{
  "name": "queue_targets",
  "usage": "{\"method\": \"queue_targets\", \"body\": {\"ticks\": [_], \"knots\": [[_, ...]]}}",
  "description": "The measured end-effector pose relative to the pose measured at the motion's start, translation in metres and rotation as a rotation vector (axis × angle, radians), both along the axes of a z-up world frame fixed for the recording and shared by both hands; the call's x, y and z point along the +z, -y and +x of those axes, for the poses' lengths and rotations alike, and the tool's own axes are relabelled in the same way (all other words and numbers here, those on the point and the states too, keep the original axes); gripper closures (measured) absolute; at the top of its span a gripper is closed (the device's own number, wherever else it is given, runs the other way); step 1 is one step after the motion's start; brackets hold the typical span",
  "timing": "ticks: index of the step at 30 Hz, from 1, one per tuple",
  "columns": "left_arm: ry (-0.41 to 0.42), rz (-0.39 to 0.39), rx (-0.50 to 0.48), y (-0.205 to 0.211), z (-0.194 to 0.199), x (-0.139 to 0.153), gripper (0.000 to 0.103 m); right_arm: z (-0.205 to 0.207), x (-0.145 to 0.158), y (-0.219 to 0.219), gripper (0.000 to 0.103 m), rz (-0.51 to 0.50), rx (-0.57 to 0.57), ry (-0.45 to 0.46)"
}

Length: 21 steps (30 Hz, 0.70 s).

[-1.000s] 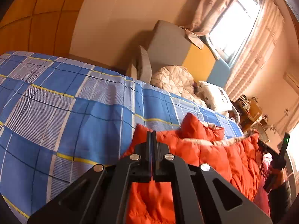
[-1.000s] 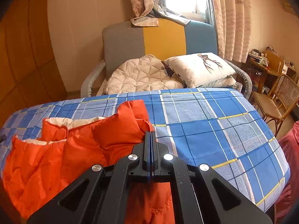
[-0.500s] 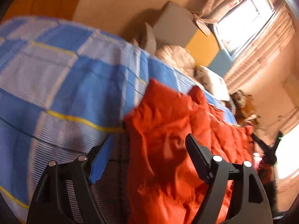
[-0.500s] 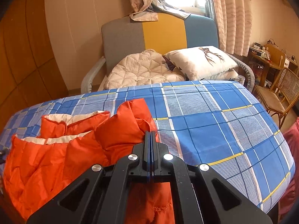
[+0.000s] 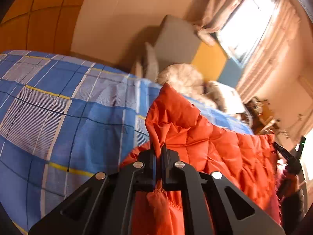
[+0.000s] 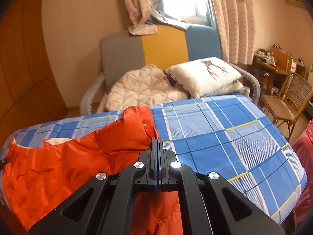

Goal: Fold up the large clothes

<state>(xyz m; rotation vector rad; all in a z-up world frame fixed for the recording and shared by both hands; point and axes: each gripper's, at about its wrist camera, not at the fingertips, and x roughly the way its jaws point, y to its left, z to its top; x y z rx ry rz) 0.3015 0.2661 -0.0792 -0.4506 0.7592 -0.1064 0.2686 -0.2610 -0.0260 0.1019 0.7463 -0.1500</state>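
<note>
Desk: Jacket (image 5: 205, 143) first — where's it lie?
Photog: Orange puffer, spread on bed (image 5: 58, 101) w/ blue plaid sheet, near edge closest to cams. One end bunched & lifted in a peak.
Desk: Left claw (image 5: 158, 148)?
Photog: Clamped on a pinch of orange fabric; cloth shows betw. the fingers & hangs below them.
Desk: Right claw (image 6: 156, 145)?
Photog: Fingers pressed together. Jacket (image 6: 64, 156) edge sits right at the tips, more fabric under the frame. Looks like it's pinching cloth, but can't see any betw. the pads.
Desk: Background?
Photog: Armchair (image 6: 162, 45) w/ grey, yellow & blue back beyond the bed (image 6: 225, 133), beige quilt (image 6: 140, 90) & pillow (image 6: 207, 74) on its seat. Curtains (image 6: 230, 19) at bright window, cane chair (image 6: 289, 98) far rt.
</note>
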Motion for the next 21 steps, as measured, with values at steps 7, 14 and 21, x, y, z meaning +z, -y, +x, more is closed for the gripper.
{"method": "queue_targets", "body": {"ticks": [7,14,21], "knots": [[-0.125,0.061,0.043,0.012,0.029,-0.050,0.100,0.035,-0.073,-0.005,0.103,-0.054,-0.063,-0.146],[-0.137,0.143,0.123,0.022,0.026,-0.042,0.069,0.044,-0.101,-0.010,0.103,-0.091,-0.070,-0.223],[0.016,0.162,0.192,0.041,-0.015,0.016,0.044,0.023,-0.065,-0.010,0.102,-0.071,-0.116,-0.151]]}}
